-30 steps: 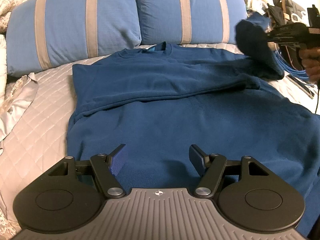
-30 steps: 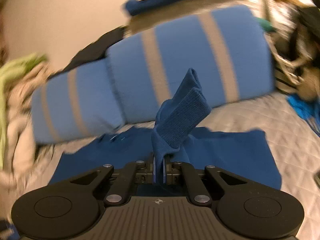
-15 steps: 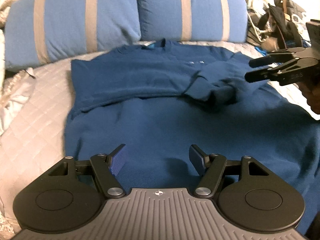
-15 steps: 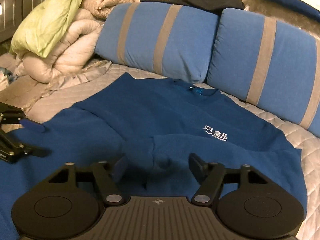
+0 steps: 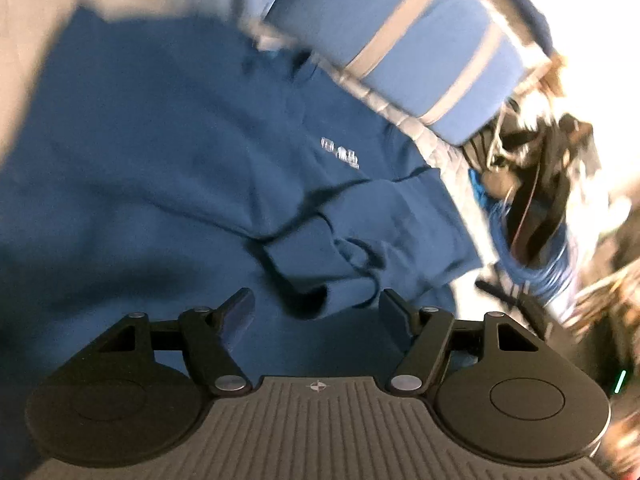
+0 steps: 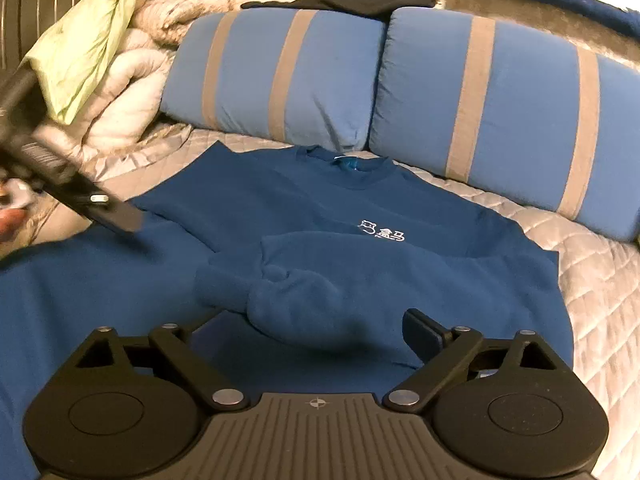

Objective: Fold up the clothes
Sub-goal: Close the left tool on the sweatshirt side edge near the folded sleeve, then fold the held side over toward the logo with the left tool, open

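sleeve lies bunched on the chest, both grippers empty

the blue sweatshirt [image 6: 280,204] lies face up on the bed [image 6: 600,280], collar toward the striped pillows [image 6: 500,108]. one sleeve [image 6: 304,304] is already folded in across the chest, its cuff end in a loose heap just ahead of the right gripper [image 6: 320,320]. that gripper hangs wide open over the heap with nothing between its fingers; the left finger is hidden by the cloth.

the left gripper [image 5: 316,312] is also spread wide and holds nothing. in its blurred view the same crumpled cuff [image 5: 320,272] sits just ahead of its fingertips, so it is probably aimed at that bunch, perhaps to flatten it.

the sleeve was likely laid inward to narrow the body for the next fold, but the heap would leave a lump unless smoothed.

to the right of the right gripper the sweatshirt's side edge runs close to bare quilt, open room for a hand to slide under. ahead, the pillows close off the collar end. in the left view, clutter [image 5: 540,208] lies beyond the far edge of the bed.
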Demonstrator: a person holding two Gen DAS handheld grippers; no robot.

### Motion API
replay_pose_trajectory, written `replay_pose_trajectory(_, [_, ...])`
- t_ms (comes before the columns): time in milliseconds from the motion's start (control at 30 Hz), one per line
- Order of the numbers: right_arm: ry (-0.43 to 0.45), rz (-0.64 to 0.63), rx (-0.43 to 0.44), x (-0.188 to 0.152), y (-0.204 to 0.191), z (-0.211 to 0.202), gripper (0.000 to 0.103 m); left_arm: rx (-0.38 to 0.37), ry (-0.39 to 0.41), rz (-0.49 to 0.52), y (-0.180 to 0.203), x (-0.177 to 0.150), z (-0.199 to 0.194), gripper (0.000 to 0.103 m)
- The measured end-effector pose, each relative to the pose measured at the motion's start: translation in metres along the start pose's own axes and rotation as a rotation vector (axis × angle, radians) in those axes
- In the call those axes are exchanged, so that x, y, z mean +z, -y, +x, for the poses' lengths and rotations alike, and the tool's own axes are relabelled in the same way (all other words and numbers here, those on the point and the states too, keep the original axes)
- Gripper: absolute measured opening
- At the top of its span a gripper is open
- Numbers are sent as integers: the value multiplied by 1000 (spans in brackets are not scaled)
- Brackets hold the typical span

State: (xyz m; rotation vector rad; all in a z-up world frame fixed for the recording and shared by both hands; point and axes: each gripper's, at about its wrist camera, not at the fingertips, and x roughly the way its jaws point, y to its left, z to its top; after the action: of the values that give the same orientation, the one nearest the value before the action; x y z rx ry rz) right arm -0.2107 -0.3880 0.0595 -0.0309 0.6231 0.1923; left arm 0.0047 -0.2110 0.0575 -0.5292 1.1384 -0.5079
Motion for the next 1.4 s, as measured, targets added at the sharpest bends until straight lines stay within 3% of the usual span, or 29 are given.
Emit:
replay_pose_trajectory(133, [21, 6, 8, -3, -4, -4, 95, -64, -50, -238, -31, 5, 36, 65])
replay_pose_trajectory(200, [31, -5, 11, -4, -7, -8, 95, -102, -29, -322, -43, 3, 44, 62])
replay_pose_trajectory(400, [41, -21, 14, -10, -9, -17, 95, -209, 42, -465, -67, -6, 44, 55])
replay_pose_trajectory(567, [45, -23, 5, -13, -8, -20, 95, -220, 72, -448, -65, -7, 43, 43])
replay_pose_trajectory(633, [47, -28, -1, -12, -8, -21, 95, -223, 81, -435, -62, -5, 39, 22])
replay_pose_trajectory(733, [48, -34, -9, -11, -9, -21, 95, -227, 94, -415, -57, -2, 34, 6])
replay_pose_trajectory(1000, [41, -67, -77, -13, 0, -24, 97, -262, 138, -351, -38, 11, 11, 5])
replay_pose_trajectory(1267, [17, -68, -268, -29, 36, -18, 98, -341, 202, -267, -6, 32, -24, 4])
replay_pose_trajectory(1400, [-2, 23, -327, -36, 62, -5, 93, -380, 233, -224, 9, 42, -41, 4])
